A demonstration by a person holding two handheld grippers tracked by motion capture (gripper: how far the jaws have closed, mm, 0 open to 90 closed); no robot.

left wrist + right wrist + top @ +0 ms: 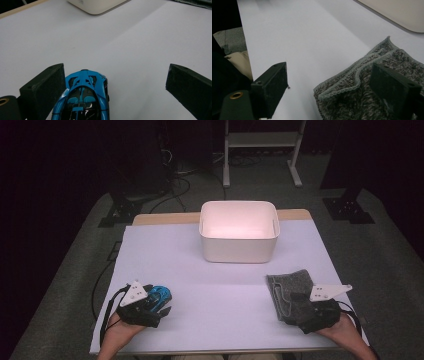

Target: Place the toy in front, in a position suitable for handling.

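Dark floor and cable runs ring the pale surface I work over, and at its far middle stands a white bin, open-topped and, from the high view, with nothing in it; I take it as the place both things are meant to end up, since it sits within equal reach of either hand. Near the front left corner I have the left gripper at a small blue toy car, and near the front right the right gripper over a folded grey towel, so each hand has its own thing close by and the two stay well apart. In the left gripper view the jaws stand wide: the car lies between them but hard over to one side, its flank just against the jaw at the picture's left, with a broad gap of bare surface to the other jaw, so nothing is pinched yet. In the right gripper view the jaws are also wide; one hangs over the towel and the other over bare surface, with the hemmed edge of the cloth between them, not gripped. I judge that closing here would catch that edge.
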